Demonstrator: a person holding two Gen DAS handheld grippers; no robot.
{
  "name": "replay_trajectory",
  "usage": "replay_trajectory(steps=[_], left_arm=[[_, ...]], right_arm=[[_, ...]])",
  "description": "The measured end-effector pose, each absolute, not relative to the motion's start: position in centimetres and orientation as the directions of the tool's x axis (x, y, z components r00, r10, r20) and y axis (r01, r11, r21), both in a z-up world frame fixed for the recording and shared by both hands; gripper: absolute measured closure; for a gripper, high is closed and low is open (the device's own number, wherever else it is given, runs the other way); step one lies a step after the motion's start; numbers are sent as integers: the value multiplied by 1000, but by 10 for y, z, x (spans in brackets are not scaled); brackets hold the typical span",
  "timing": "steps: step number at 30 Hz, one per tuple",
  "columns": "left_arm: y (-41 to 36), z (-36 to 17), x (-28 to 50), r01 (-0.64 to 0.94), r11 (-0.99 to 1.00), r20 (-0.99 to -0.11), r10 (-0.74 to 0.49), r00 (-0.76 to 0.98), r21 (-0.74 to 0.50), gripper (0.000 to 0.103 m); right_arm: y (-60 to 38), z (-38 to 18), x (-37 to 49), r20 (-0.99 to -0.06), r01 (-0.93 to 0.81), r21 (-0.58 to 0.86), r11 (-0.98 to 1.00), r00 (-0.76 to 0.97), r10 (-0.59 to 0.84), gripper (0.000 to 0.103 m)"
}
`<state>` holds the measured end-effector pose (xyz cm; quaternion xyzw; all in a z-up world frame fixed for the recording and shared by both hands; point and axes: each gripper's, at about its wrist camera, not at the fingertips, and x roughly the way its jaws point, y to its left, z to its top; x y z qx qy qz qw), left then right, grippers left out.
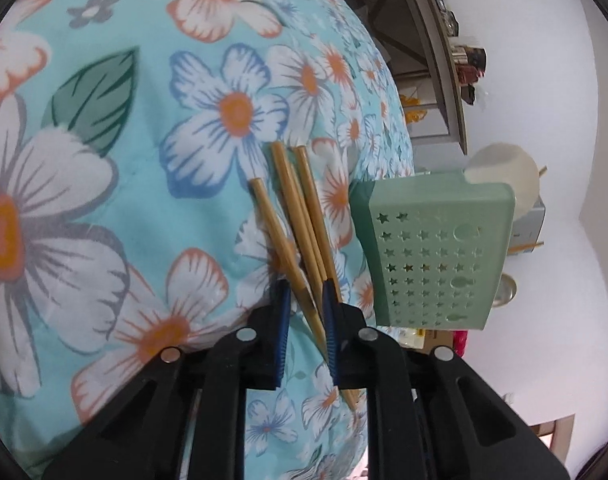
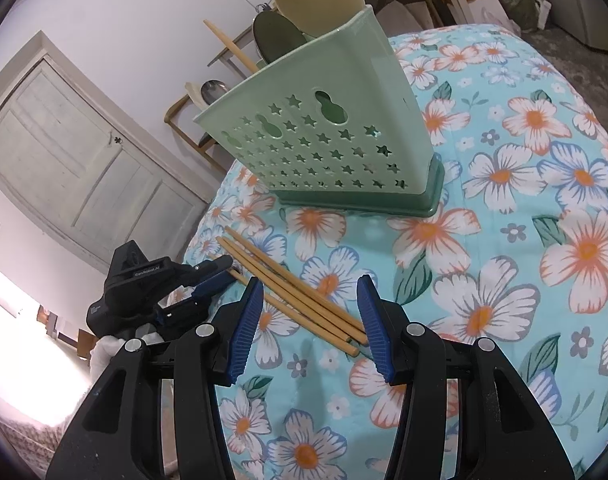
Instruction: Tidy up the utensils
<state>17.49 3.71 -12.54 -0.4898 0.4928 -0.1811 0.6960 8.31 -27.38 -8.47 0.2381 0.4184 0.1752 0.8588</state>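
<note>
Bamboo chopsticks (image 1: 299, 224) lie mid-frame on the floral cloth (image 1: 103, 160), just left of the green holder (image 1: 436, 252). My left hand-held gripper (image 1: 306, 312) is nearly closed, pinching their ends; my right hand-held gripper (image 2: 310, 320) hovers half open, holding nothing.

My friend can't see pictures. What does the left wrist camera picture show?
The left gripper is closed on a bunch of wooden chopsticks lying on a flowery blue cloth. Beside them stands a pale green utensil holder with star-shaped holes.
</note>
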Motion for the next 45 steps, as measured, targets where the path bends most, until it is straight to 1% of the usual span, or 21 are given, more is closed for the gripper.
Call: replay_trajectory(steps=[6,15,22,29,36,45], left_arm=[[33,-125,176,-244,489,-545,-708,449,-837,90],[34,-128,175,-243,490,-544,-703,457,-837,92],[40,-116,171,-210,548,-579,-686,442,-810,92],[53,-101,167,-160,627,-627,-657,419,-763,91],[72,-89,168,-114,711,-683,-600,417,-694,91],[84,-88,173,-86,786,-733,-524,434,-613,90]], right_arm=[[-273,-87,84,-631,-102,563,820,587,506,55],[-274,-85,80,-627,-100,563,821,595,502,55],[-276,-84,77,-626,-98,562,821,598,500,55],[-272,-79,73,-623,-109,557,823,600,501,55],[-267,-75,70,-625,-119,548,828,599,501,55],[-258,-71,72,-641,-144,505,851,597,482,55]])
